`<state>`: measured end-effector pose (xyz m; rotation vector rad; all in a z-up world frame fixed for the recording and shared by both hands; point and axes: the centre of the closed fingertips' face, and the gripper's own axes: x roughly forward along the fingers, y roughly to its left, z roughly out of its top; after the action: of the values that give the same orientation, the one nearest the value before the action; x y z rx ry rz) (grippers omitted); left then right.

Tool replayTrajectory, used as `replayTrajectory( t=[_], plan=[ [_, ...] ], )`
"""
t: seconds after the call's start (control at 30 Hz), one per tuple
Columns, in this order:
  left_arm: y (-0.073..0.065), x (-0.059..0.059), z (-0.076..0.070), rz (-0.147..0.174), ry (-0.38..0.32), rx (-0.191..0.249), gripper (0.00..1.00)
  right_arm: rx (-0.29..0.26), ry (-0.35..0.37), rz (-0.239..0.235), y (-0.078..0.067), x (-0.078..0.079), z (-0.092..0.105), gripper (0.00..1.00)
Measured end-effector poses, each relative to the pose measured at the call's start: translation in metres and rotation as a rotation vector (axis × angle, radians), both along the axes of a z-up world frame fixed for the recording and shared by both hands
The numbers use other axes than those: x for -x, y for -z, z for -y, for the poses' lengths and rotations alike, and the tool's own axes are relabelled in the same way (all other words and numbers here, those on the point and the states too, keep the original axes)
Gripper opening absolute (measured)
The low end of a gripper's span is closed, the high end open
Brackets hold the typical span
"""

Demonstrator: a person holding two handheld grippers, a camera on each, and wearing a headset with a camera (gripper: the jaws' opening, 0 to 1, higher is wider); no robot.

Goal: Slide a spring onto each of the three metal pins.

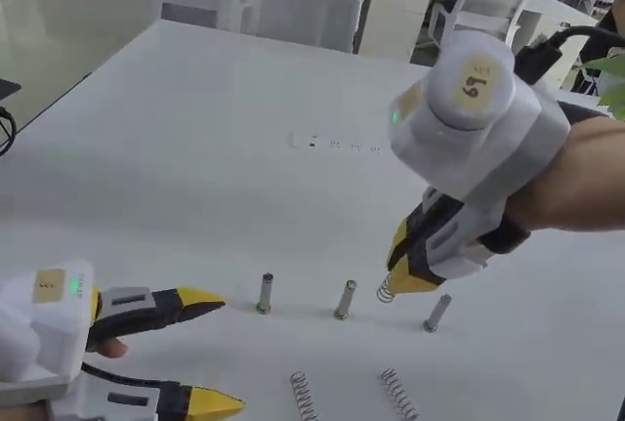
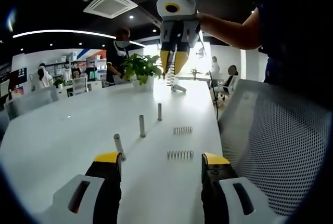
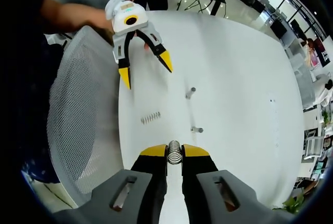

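At a white workbench, the right gripper clamps one spring at ten o'clock from the right-hand pin in a row of three metal pins, two loose springs lying at six o'clock, the left gripper gaping wide at eight o'clock.

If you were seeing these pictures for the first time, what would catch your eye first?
The right gripper stands out, pinching a spring low over the white table, close to the three bare pins. Nearer the person, the left gripper hangs open, with two loose springs lying on the table near it.
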<state>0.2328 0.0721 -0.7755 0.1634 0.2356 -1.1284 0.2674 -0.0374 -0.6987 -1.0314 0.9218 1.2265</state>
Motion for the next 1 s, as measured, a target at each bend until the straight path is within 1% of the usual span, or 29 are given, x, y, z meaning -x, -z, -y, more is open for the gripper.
replayTrajectory(
  t=[0.03, 0.17, 0.27, 0.33, 0.4, 0.43, 0.47, 0.53, 0.57, 0.63, 0.67, 0.83, 0.87, 0.93, 1.0],
  plan=[
    [0.002, -0.001, -0.001, -0.007, -0.009, 0.0, 0.61, -0.002, 0.005, 0.004, -0.001, -0.003, 0.002, 0.06],
    [0.004, -0.002, -0.004, -0.012, -0.024, 0.002, 0.63, 0.004, 0.027, 0.009, -0.003, -0.012, 0.009, 0.06],
    [0.005, -0.004, -0.007, -0.021, -0.04, 0.0, 0.68, 0.016, 0.043, 0.018, -0.005, -0.019, 0.016, 0.06],
    [0.005, -0.004, -0.008, -0.021, -0.045, 0.0, 0.69, 0.019, 0.049, 0.018, -0.005, -0.022, 0.02, 0.06],
    [0.004, -0.006, -0.01, -0.02, -0.056, 0.001, 0.71, 0.035, 0.064, 0.016, -0.004, -0.026, 0.027, 0.06],
    [0.003, -0.007, -0.011, -0.019, -0.061, 0.003, 0.71, 0.046, 0.068, 0.029, -0.003, -0.03, 0.032, 0.06],
    [0.003, -0.007, -0.012, -0.019, -0.064, 0.005, 0.71, 0.056, 0.074, 0.027, -0.003, -0.031, 0.035, 0.06],
    [0.003, -0.009, -0.014, -0.021, -0.074, 0.005, 0.74, 0.056, 0.082, 0.018, -0.003, -0.034, 0.04, 0.06],
    [0.003, -0.009, -0.014, -0.024, -0.075, 0.007, 0.74, 0.069, 0.092, 0.011, -0.001, -0.035, 0.045, 0.06],
    [0.003, -0.01, -0.014, -0.024, -0.077, 0.006, 0.76, 0.079, 0.095, 0.019, 0.001, -0.041, 0.05, 0.06],
    [0.003, -0.01, -0.014, -0.028, -0.078, 0.006, 0.76, 0.094, 0.102, 0.013, 0.003, -0.042, 0.055, 0.06],
    [0.004, -0.009, -0.013, -0.03, -0.075, -0.001, 0.76, 0.091, 0.124, 0.007, 0.008, -0.05, 0.063, 0.06],
    [0.004, -0.009, -0.013, -0.031, -0.076, 0.0, 0.77, 0.094, 0.134, -0.004, 0.01, -0.05, 0.065, 0.06],
    [0.004, -0.01, -0.013, -0.031, -0.078, 0.0, 0.77, 0.088, 0.141, -0.007, 0.014, -0.054, 0.068, 0.06],
    [0.003, -0.011, -0.013, -0.031, -0.083, 0.004, 0.77, 0.093, 0.152, -0.014, 0.019, -0.056, 0.071, 0.06]
  ],
)
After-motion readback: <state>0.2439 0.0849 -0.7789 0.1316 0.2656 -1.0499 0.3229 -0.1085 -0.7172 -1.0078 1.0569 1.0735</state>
